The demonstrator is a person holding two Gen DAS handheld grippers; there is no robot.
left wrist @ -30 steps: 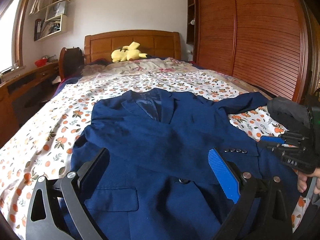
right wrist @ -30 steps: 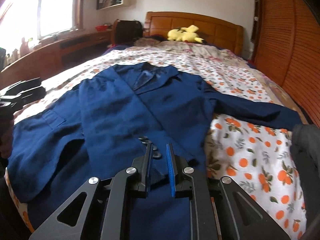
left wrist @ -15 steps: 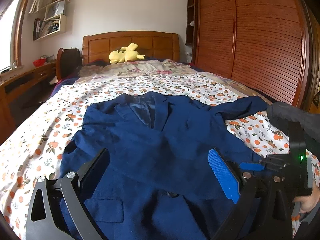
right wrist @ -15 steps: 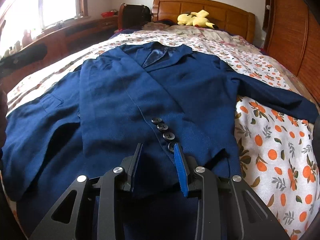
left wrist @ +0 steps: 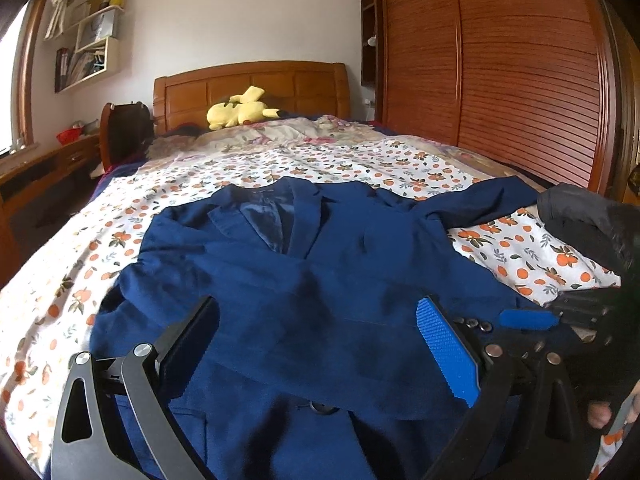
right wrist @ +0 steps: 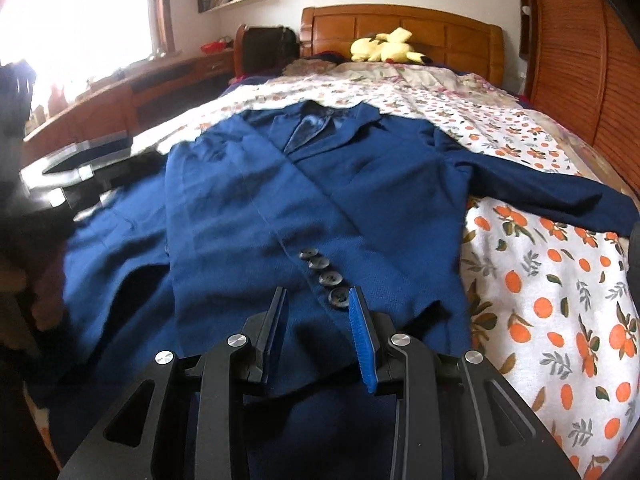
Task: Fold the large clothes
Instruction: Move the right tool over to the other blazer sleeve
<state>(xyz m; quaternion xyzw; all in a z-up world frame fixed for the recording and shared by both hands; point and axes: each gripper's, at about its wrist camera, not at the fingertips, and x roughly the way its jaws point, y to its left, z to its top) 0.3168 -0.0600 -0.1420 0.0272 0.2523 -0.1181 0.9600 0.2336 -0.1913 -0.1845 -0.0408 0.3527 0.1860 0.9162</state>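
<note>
A navy blazer (right wrist: 360, 200) is laid face up on the orange-print bedsheet (right wrist: 560, 280), collar toward the wooden headboard (right wrist: 400, 28); one sleeve is folded across the front, its cuff buttons (right wrist: 326, 280) lying just ahead of the right gripper (right wrist: 320, 316); the other sleeve is extended toward the slatted wardrobe (left wrist: 520, 80). The right gripper's jaws are seen parted a little above the cloth, nothing being pinched between them. The left gripper (left wrist: 320, 344) is held with jaws spread wide over the blazer's lower front, no fabric being gripped. A yellow plush toy (left wrist: 240, 112) is seen against the headboard.
</note>
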